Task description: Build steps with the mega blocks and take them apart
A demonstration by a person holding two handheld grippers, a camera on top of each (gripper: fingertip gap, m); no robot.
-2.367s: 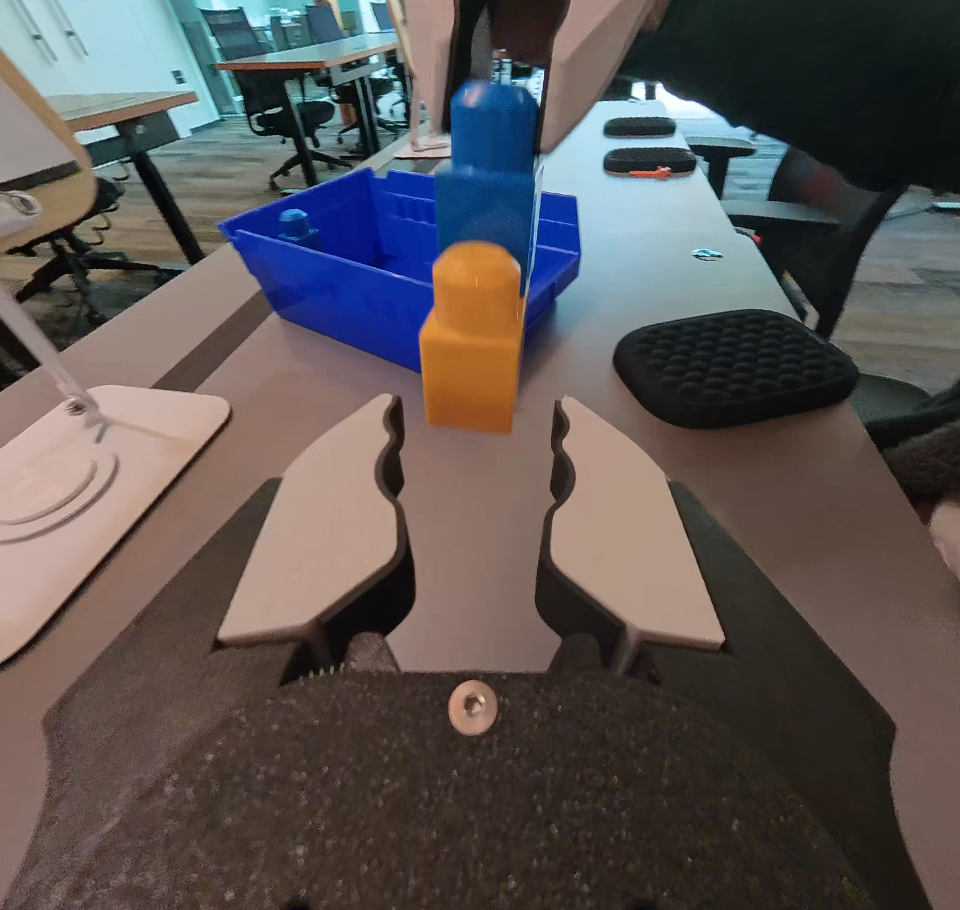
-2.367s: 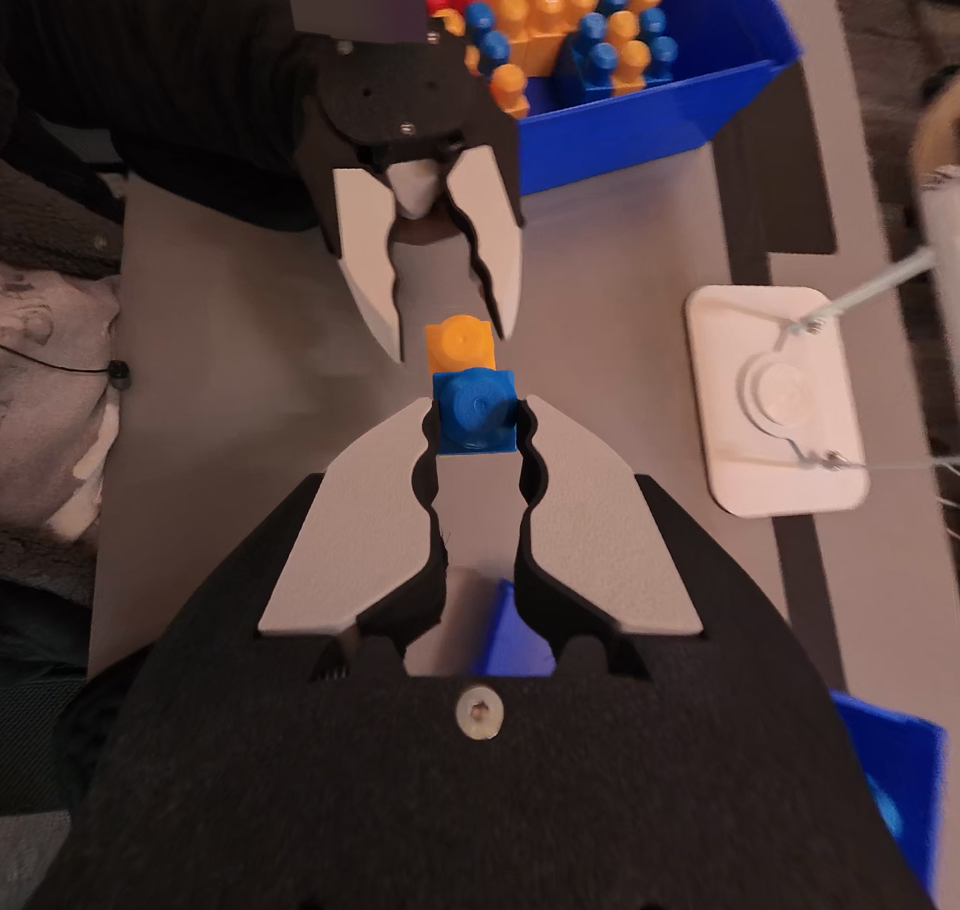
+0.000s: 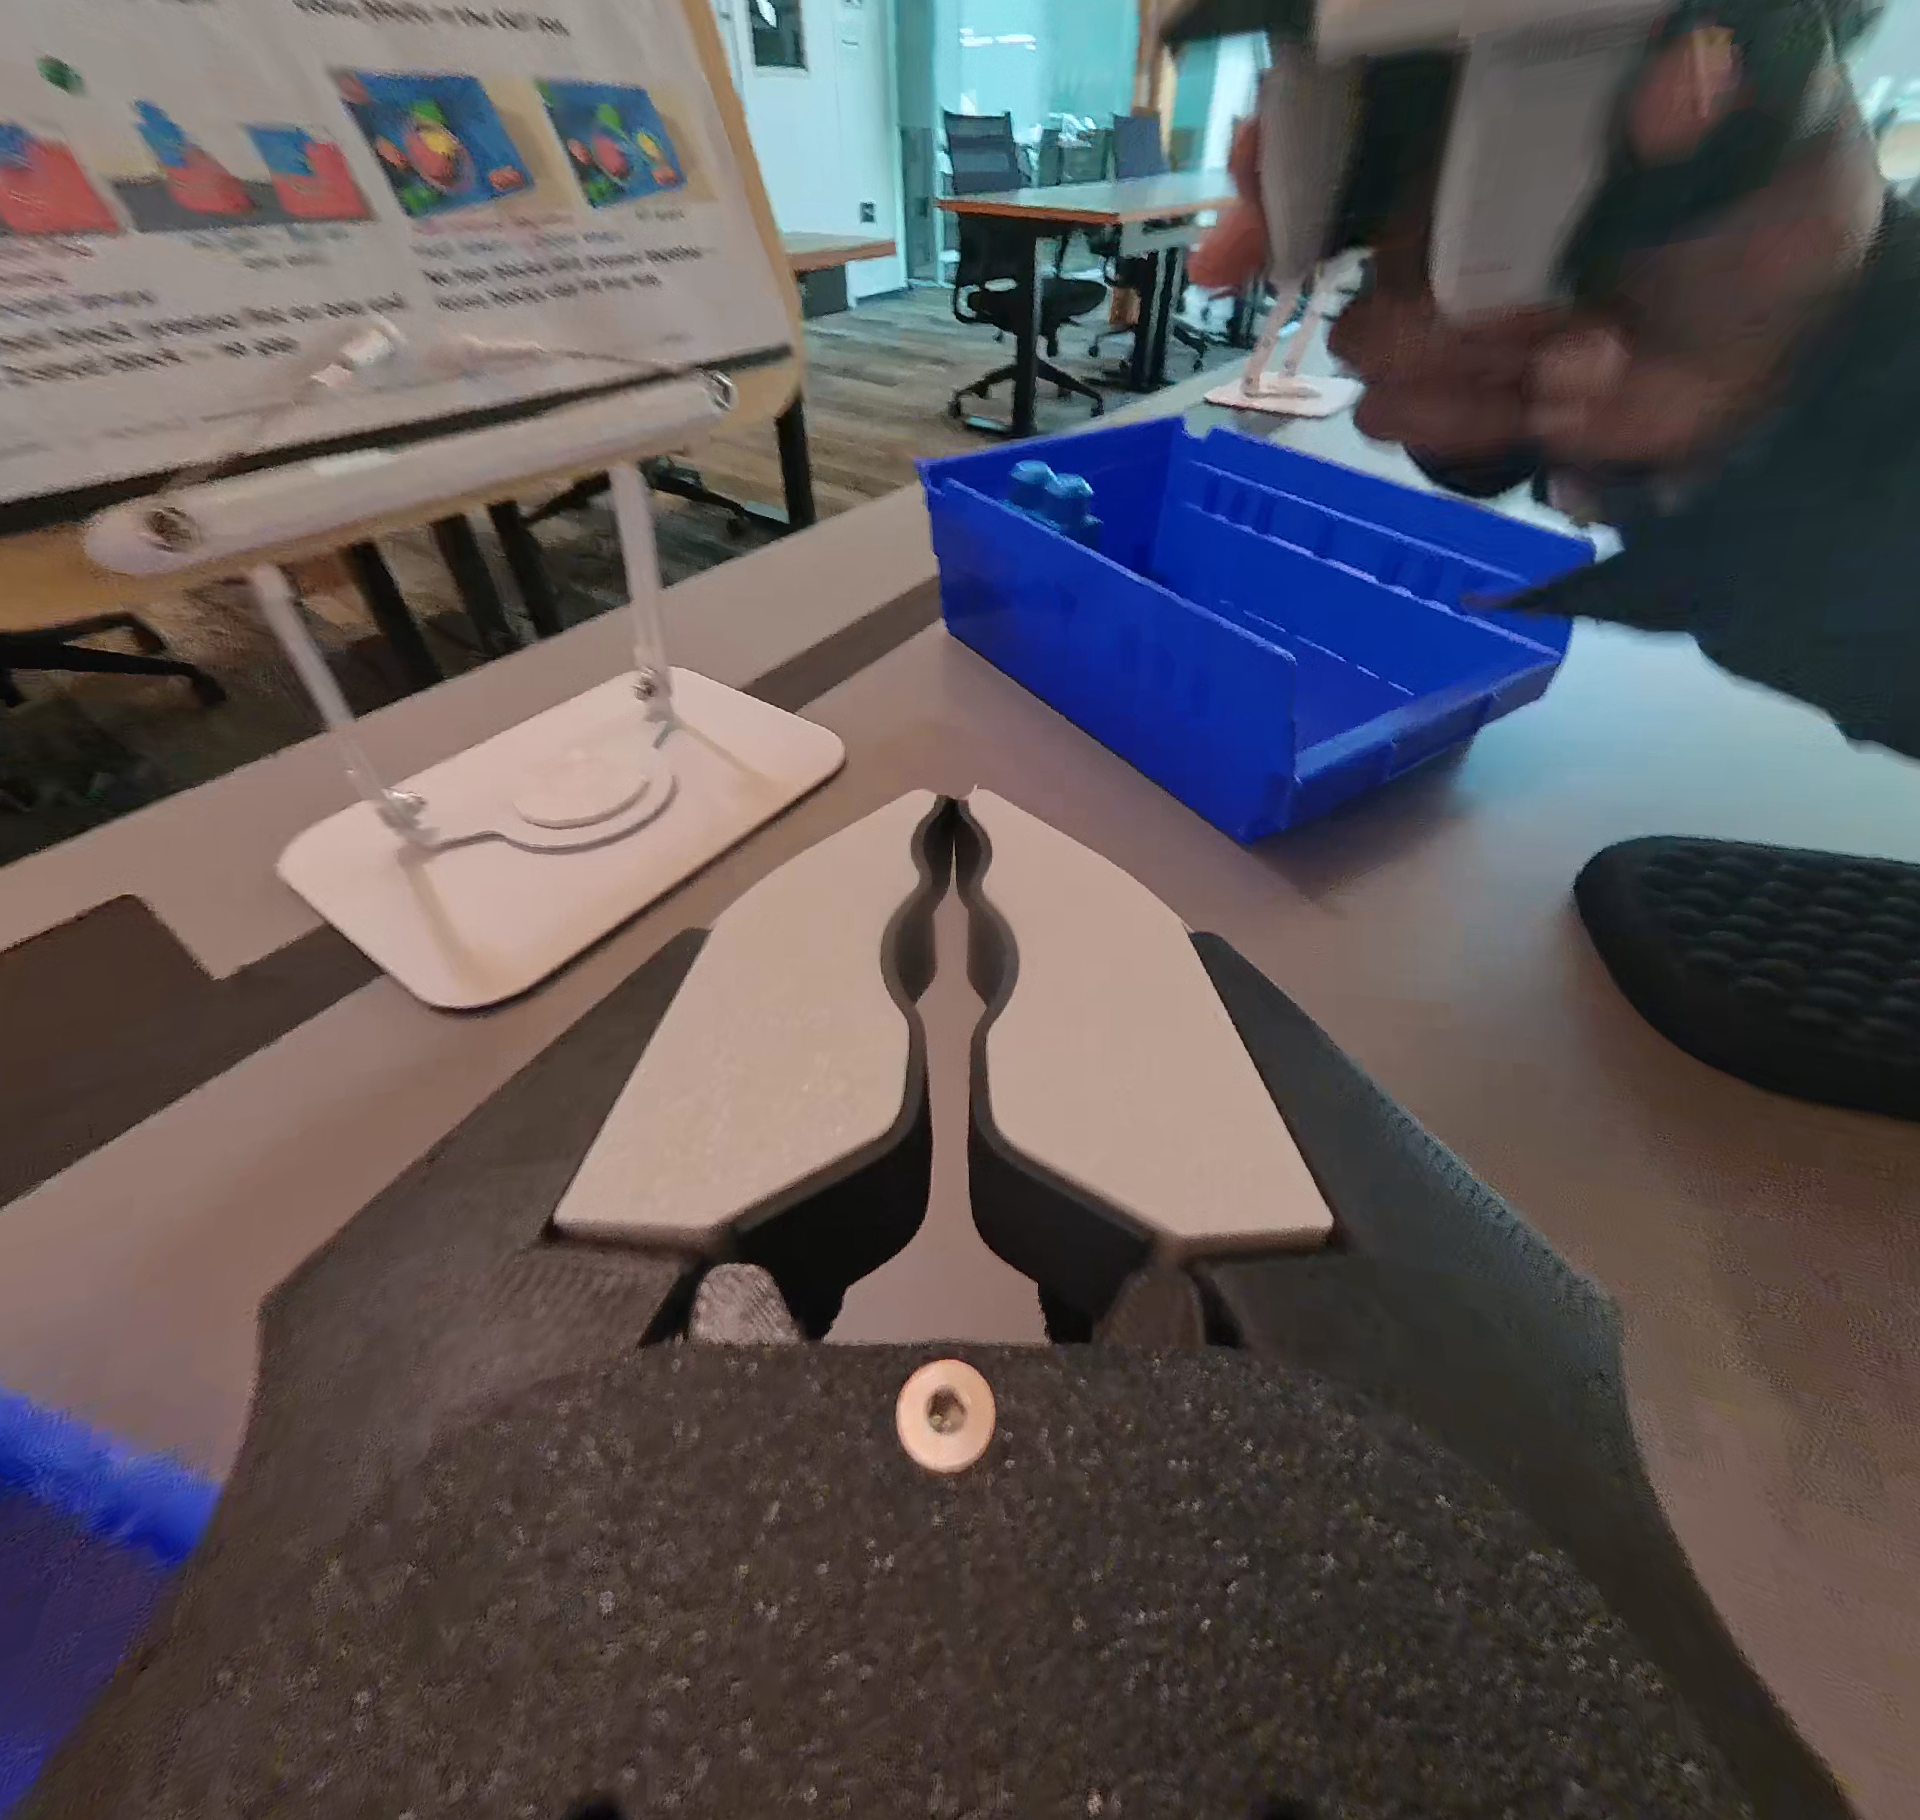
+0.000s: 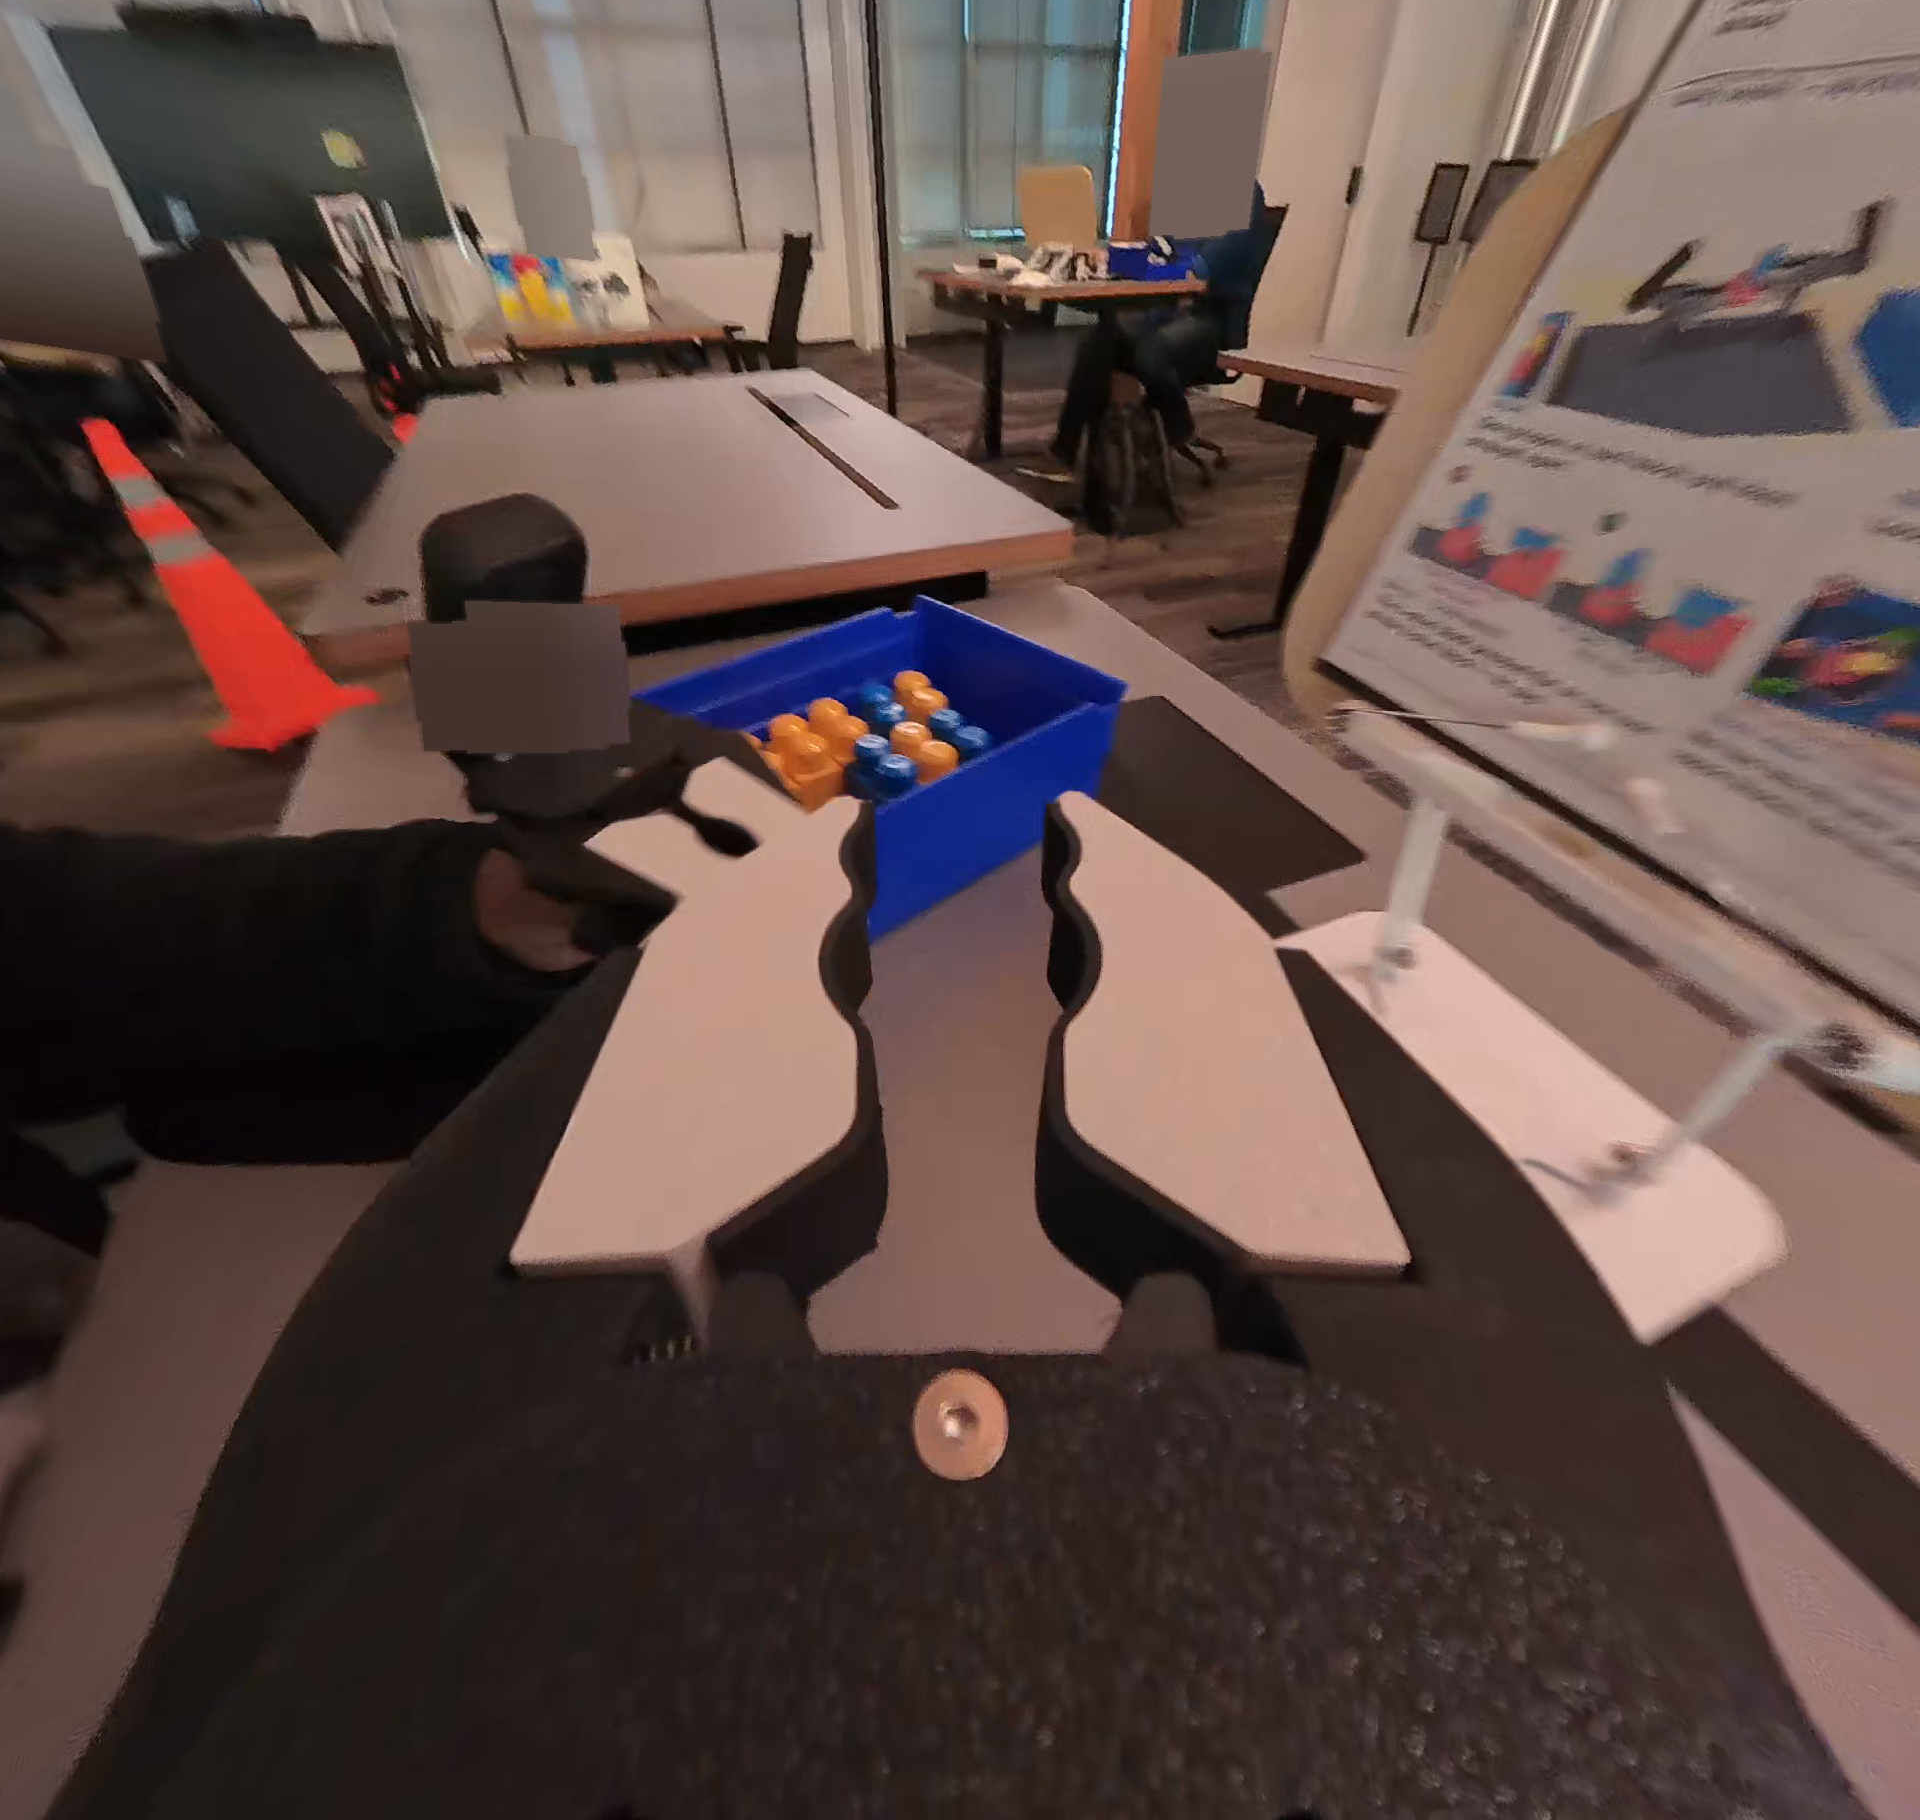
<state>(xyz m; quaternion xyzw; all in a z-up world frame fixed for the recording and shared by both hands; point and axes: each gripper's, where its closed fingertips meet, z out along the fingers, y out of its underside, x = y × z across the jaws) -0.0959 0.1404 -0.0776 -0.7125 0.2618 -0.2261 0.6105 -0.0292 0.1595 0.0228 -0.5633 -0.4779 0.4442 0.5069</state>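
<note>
In the left wrist view my left gripper (image 3: 954, 812) is shut and empty, low over the grey table (image 3: 1455, 1199). Ahead of it stands a blue bin (image 3: 1122, 669) with a blue block (image 3: 1051, 503) at its far left corner. My right gripper (image 3: 1455, 160) shows blurred above that bin. In the right wrist view my right gripper (image 4: 958, 830) is open and empty. It points at another blue bin (image 4: 1081, 747) that holds several orange and blue mega blocks (image 4: 883, 742). The hand with the left gripper's body (image 4: 582, 783) is at the left.
A white stand base (image 3: 561, 825) carries a tilted instruction sheet (image 3: 343, 160) left of the bin; it is also in the right wrist view (image 4: 1507, 1095). A black dimpled pad (image 3: 1766, 970) lies at the right. An orange cone (image 4: 229, 627) stands on the floor. There is about 12 cm between the tips of the two grippers.
The right gripper has let go of the blue block and opened. The left gripper has shut. Both have swung away; the orange and blue blocks no longer stand on the table between them.
</note>
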